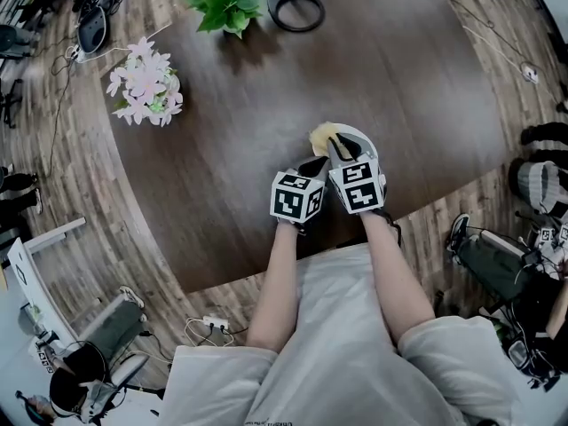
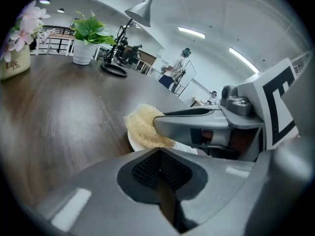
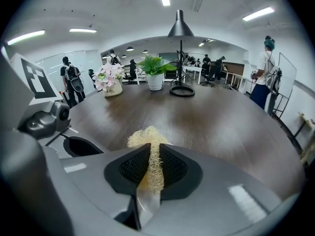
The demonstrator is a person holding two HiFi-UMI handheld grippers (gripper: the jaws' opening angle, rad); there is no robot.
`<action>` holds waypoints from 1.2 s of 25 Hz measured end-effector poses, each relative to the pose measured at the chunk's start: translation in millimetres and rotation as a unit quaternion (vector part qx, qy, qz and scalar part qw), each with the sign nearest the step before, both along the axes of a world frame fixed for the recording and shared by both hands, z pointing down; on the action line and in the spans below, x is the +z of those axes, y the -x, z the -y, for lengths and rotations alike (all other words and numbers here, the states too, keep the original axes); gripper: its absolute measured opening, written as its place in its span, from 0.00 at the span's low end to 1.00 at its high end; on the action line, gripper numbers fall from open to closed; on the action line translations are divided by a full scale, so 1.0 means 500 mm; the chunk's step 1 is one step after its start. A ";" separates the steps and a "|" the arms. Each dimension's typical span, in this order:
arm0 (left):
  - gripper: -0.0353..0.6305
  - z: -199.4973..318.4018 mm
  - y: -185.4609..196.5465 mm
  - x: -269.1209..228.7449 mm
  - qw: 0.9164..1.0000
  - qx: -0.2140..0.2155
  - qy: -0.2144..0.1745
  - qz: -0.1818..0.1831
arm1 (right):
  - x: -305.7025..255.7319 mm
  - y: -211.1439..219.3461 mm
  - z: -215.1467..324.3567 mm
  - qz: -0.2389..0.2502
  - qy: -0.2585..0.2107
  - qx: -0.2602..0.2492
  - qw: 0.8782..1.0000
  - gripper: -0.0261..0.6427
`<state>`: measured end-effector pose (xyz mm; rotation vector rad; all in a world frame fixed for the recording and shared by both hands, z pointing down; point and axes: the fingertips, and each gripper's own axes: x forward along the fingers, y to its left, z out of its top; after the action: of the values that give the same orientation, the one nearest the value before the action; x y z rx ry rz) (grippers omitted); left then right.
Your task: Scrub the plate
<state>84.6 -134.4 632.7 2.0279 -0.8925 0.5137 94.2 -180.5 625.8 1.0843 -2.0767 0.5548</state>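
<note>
A small white plate (image 1: 362, 138) lies on the dark wooden table (image 1: 266, 105) near its front edge. On the plate's left part rests a yellow mesh scrubber (image 1: 321, 136). My right gripper (image 1: 338, 149) is shut on that scrubber (image 3: 147, 137), which bulges out past its fingertips (image 3: 167, 157). My left gripper (image 1: 313, 164) is shut at the plate's near left rim (image 2: 134, 142), its pads pressed together. In the left gripper view the right gripper's finger (image 2: 197, 124) lies across the scrubber (image 2: 141, 128) above the plate. Most of the plate is hidden behind the jaws.
A pot of pink flowers (image 1: 146, 82) stands at the table's left. At the far edge are a green plant (image 1: 226, 3) and a lamp's black ring base (image 1: 297, 9). The rounded table edge (image 1: 293, 260) runs just before my body. People stand in the room's background.
</note>
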 end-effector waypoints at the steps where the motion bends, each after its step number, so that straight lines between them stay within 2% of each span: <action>1: 0.06 0.001 -0.001 0.000 1.000 0.000 0.001 0.002 | -0.001 0.000 0.000 -0.002 -0.001 -0.002 1.000 0.16; 13: 0.05 0.006 0.000 0.000 0.999 -0.031 0.011 -0.011 | 0.001 -0.008 0.010 -0.015 -0.014 -0.015 1.000 0.16; 19: 0.05 0.013 0.000 -0.003 0.999 -0.047 0.011 -0.018 | 0.000 -0.014 0.013 -0.002 -0.013 -0.022 1.000 0.16; 23: 0.05 0.025 0.011 0.001 0.998 -0.058 0.008 -0.023 | 0.004 -0.016 0.017 0.012 -0.016 -0.013 1.000 0.16; 30: 0.05 0.029 0.040 0.006 0.996 -0.085 0.014 -0.020 | 0.008 -0.039 0.005 -0.001 -0.011 0.009 1.000 0.16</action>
<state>64.3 -148.7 635.6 1.9094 -1.0172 0.3869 113.8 -183.0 629.6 1.1170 -2.0777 0.5405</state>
